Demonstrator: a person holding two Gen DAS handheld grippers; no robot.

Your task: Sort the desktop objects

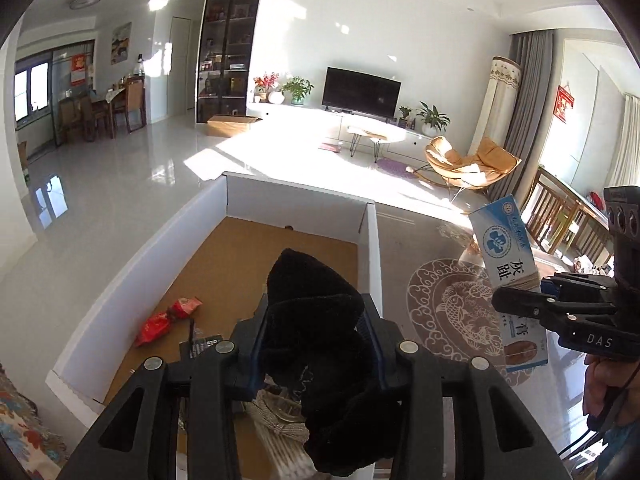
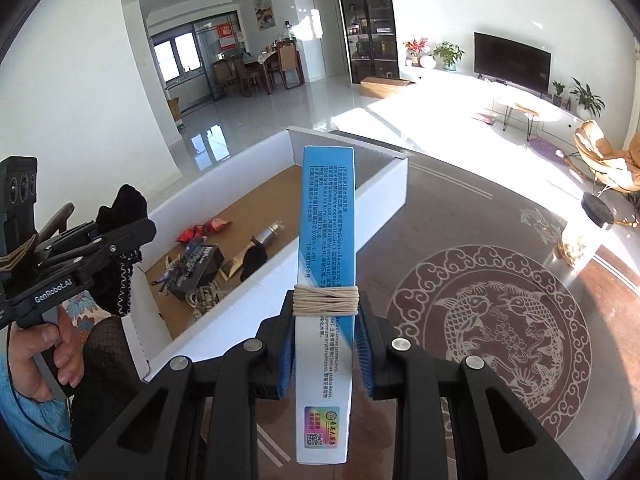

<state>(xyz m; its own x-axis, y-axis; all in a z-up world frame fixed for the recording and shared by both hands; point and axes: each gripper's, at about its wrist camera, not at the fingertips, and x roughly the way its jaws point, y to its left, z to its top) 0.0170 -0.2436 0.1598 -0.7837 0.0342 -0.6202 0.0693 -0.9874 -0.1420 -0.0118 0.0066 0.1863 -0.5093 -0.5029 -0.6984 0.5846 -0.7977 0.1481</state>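
Two grippers are loaded, each with one thing, and the white tray (image 1: 236, 200) serves as the landmark. In the left wrist view, the left gripper (image 1: 316, 344) is closed on a black sock (image 1: 316, 320), which hangs over the tray's near end, bunched between the pads and drooping below them. It looks soft, light and limp, so a grip across the bunched middle seems safest; a pinch at a loose end would likely let it swing or slip. Inside the tray lies a red wrapper (image 1: 166, 320), toward its left wall. To the right of the tray, above the patterned table (image 1: 448, 304), the right gripper (image 1: 520, 300) carries a blue-and-white box (image 1: 502, 260). In the right wrist view, the right gripper (image 2: 325, 344) is clamped on that box (image 2: 326, 232) at its lower part, just under a wrap of twine (image 2: 326, 300); the box stands nearly upright, held above the table just right of the tray's long wall. It seems a light, stiff carton with smooth faces, crushable if squeezed hard, so holding its narrow sides low, as here, looks sound. The left gripper (image 2: 120, 240) hovers over the tray's left edge with the sock (image 2: 122, 248).
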